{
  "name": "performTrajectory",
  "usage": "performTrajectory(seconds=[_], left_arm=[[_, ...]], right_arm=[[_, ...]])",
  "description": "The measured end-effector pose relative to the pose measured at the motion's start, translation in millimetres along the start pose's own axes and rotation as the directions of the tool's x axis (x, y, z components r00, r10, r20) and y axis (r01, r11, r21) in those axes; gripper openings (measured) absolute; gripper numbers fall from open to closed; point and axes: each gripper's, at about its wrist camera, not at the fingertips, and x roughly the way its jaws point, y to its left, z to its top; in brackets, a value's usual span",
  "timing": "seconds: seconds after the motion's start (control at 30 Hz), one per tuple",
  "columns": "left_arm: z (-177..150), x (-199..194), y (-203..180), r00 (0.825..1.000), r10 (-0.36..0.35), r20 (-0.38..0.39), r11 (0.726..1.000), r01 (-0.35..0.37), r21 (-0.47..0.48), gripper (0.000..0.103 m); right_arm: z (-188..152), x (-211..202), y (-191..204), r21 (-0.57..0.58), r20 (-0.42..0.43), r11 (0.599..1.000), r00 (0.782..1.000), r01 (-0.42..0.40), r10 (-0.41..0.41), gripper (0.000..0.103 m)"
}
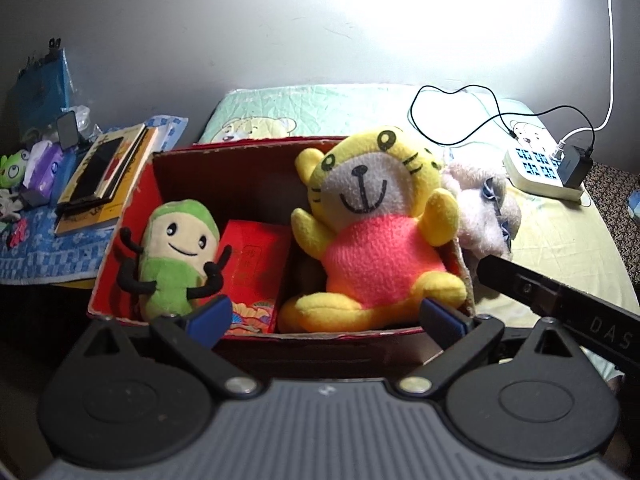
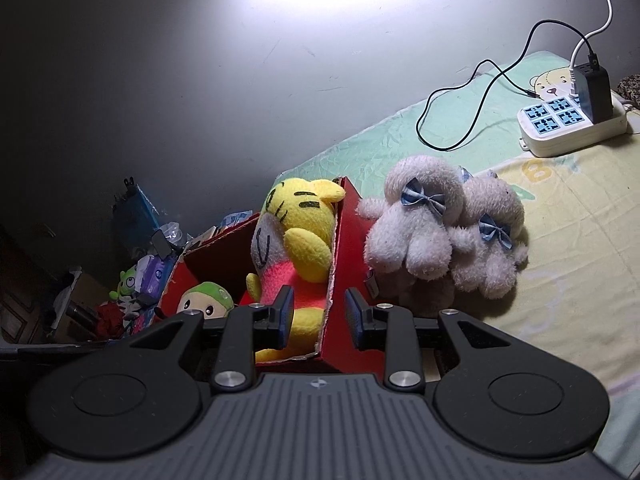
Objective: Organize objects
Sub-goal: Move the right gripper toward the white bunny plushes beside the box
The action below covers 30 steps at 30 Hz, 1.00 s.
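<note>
A red cardboard box (image 1: 120,248) sits on the bed. It holds a green plush (image 1: 176,252), a red packet (image 1: 252,264) and a yellow tiger plush (image 1: 372,236) in a pink shirt. My left gripper (image 1: 326,320) hangs open and wide over the box's near wall, gripping nothing. A white plush (image 2: 436,232) with blue bows lies outside the box against its right wall. My right gripper (image 2: 320,314) is at the box's near right corner, its jaws partly apart. The right wall (image 2: 348,248) lines up with the gap, and the pads do not press it.
A white power strip (image 2: 568,128) with a black charger and trailing cables lies on the bed at the back right. Left of the box, a side table (image 1: 48,256) carries books, a phone, tissue packs and a small green toy. A wall stands close behind.
</note>
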Motion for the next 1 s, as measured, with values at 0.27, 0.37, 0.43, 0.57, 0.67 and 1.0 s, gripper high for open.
performTrajectory(seconds=[0.27, 0.37, 0.43, 0.57, 0.67, 1.0], left_arm=[[-2.0, -2.4, -37.0, 0.999, -0.032, 0.001, 0.999, 0.032, 0.026, 0.097], [-1.1, 1.0, -51.8, 0.999, -0.042, -0.007, 0.999, 0.042, 0.034, 0.097], [-0.5, 4.4, -60.3, 0.999, -0.044, -0.014, 0.998, 0.044, 0.038, 0.097], [1.1, 9.2, -79.0, 0.999, -0.048, -0.019, 0.997, 0.049, 0.053, 0.097], [2.2, 11.3, -92.1, 0.999, -0.051, -0.019, 0.996, 0.052, 0.069, 0.097], [1.2, 16.1, -114.2, 0.999, -0.054, 0.000, 0.993, 0.054, 0.107, 0.097]], right_arm=[[10.1, -13.1, -33.9, 0.034, 0.000, 0.999, 1.000, 0.004, -0.004, 0.031], [12.7, -17.5, -47.5, 0.049, -0.004, 0.999, 1.000, 0.007, -0.007, 0.031], [14.3, -19.7, -56.3, 0.059, -0.008, 0.998, 1.000, 0.007, -0.007, 0.031], [18.1, -25.4, -72.8, 0.086, -0.011, 0.996, 1.000, 0.009, -0.008, 0.031], [20.5, -27.4, -84.3, 0.106, -0.015, 0.994, 1.000, 0.006, -0.005, 0.032], [25.0, -11.7, -113.6, 0.181, -0.080, 0.983, 0.995, -0.044, 0.059, 0.033]])
